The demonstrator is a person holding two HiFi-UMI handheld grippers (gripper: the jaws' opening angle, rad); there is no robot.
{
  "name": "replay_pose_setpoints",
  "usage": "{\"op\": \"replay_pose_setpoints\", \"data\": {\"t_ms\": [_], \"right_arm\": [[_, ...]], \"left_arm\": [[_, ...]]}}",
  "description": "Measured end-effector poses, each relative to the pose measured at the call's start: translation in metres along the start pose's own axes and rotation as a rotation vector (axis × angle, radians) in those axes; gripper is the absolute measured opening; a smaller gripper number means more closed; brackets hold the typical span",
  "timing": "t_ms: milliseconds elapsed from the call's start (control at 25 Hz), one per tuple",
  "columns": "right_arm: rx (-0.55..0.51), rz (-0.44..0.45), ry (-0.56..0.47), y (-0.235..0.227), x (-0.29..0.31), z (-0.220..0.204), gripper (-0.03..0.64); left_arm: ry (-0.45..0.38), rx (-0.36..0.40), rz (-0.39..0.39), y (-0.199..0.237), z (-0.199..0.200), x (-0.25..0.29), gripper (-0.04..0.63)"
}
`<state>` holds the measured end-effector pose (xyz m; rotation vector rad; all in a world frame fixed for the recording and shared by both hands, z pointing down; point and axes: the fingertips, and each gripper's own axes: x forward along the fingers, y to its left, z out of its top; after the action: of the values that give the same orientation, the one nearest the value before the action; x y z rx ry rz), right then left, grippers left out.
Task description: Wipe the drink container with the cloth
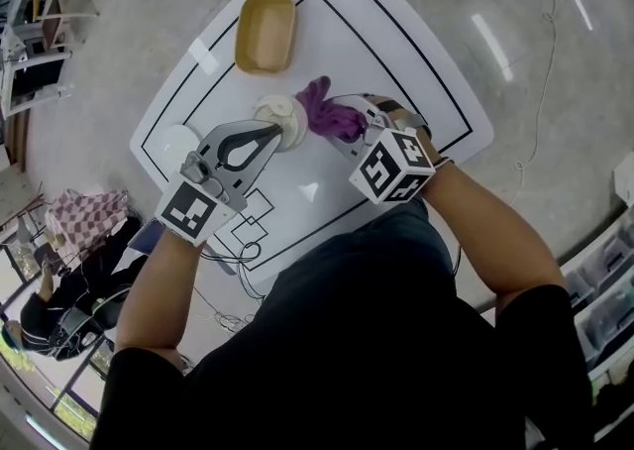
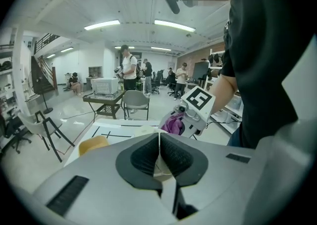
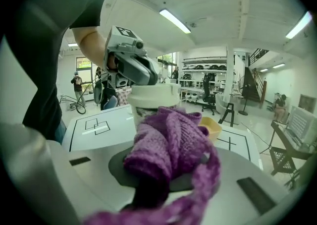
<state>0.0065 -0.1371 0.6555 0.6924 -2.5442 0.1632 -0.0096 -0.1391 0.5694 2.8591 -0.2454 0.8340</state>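
Cloth [image 3: 166, 144] — purple chunky knit, bunched — against smooth cream drink container [image 3: 151, 97]

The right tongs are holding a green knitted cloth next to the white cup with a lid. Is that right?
Not quite. The knitted cloth is purple, not green; the right gripper view shows it clearly. The rest is fine: the right tongs hold it next to the white lidded cup.

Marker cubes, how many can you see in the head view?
2. One marker cube is at the left, over the near edge of the white mat; the other is at the right, beside the purple cloth. None appears hidden.
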Motion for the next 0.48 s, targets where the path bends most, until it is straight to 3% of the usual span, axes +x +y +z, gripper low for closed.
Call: {"op": "replay_pose_setpoints", "data": {"t_ms": [320,480], "right_arm": [[-0.071,0.081,0.201,0.007,0.045,-0.071,0.085],[-0.07,0.098,0.215,0.01,0.052,-0.082,0.086]], "left_arm": [[-0.003,-0.042,-0.021,0.003,-0.004,0.0,0.025],[-0.005,-0.052,-0.022,0.005,-0.006,0.001,0.021]]}}
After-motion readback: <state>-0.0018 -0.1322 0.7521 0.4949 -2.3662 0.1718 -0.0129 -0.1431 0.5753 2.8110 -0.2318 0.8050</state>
